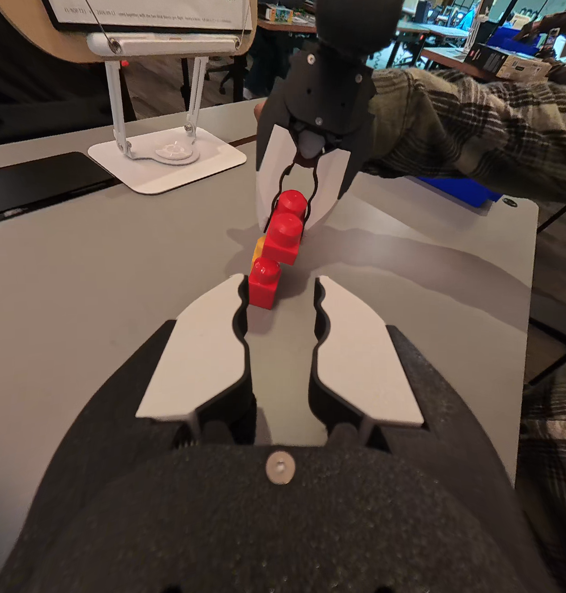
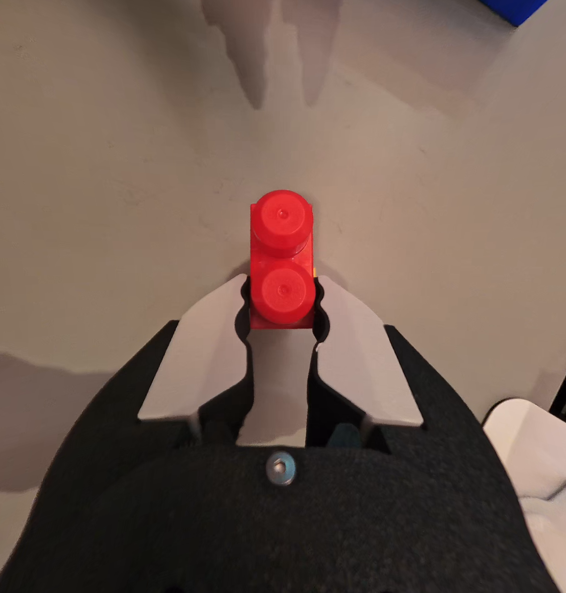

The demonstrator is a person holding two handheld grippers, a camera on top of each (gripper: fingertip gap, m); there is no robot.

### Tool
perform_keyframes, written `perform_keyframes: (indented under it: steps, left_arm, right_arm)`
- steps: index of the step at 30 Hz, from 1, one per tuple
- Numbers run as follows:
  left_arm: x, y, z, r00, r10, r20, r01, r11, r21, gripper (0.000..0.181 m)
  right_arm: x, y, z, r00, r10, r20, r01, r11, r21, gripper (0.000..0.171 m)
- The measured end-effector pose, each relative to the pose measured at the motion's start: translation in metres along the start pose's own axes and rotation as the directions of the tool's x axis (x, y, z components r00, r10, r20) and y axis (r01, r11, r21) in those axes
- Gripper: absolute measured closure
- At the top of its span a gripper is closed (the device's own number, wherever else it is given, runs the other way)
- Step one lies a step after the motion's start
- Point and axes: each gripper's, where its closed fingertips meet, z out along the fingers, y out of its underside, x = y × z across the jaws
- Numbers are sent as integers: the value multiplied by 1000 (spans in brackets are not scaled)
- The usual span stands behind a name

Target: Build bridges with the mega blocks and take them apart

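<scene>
Right gripper point(image 2: 281, 298) is clamped on the red two-stud block point(image 2: 280, 256), fingers pinching around the stud nearest it, the other stud sticking out past the tips. In the left wrist view the same gripper point(image 1: 288, 221) comes in from the far side, pitched steeply down toward the table point(image 1: 99, 288), tips low at the block. Behind it, a plaid sleeve point(image 1: 467, 128) runs off to the right.

Two-stud block point(image 1: 283, 237) is tilted, near end lower. That near end sits just behind and above a red single-stud block point(image 1: 263, 287) standing on the table. A yellow block point(image 1: 258, 248) shows as a sliver on the left under the two-stud one; whether it's seated on it I can't tell. In the right wrist view only a yellow speck point(image 2: 315, 271) peeks out at the right finger.

Left gripper point(image 1: 280, 288) sits low over the table, pointing along the block row, jaws parted wide, holding nothing. Single-stud block is at its left fingertip point(image 1: 233, 288), touching or just beside it, can't tell which.

Far left: white tablet stand point(image 1: 166, 160) on the table. Blue bin point(image 1: 461, 189) beyond the sleeve on the right.
</scene>
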Motion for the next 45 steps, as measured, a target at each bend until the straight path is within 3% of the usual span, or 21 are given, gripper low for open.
perform_keyframes:
  steps: [40,45]
  left_arm:
    - [1,20,10,997,-52,-52,47,995,-90,144]
    - [1,20,11,997,-51,-54,46,994,-96,144]
  right_arm:
    - [-2,14,26,993,84,82,-82,996,-28,135]
    - [-4,16,29,992,93,81,-90,995,-36,126]
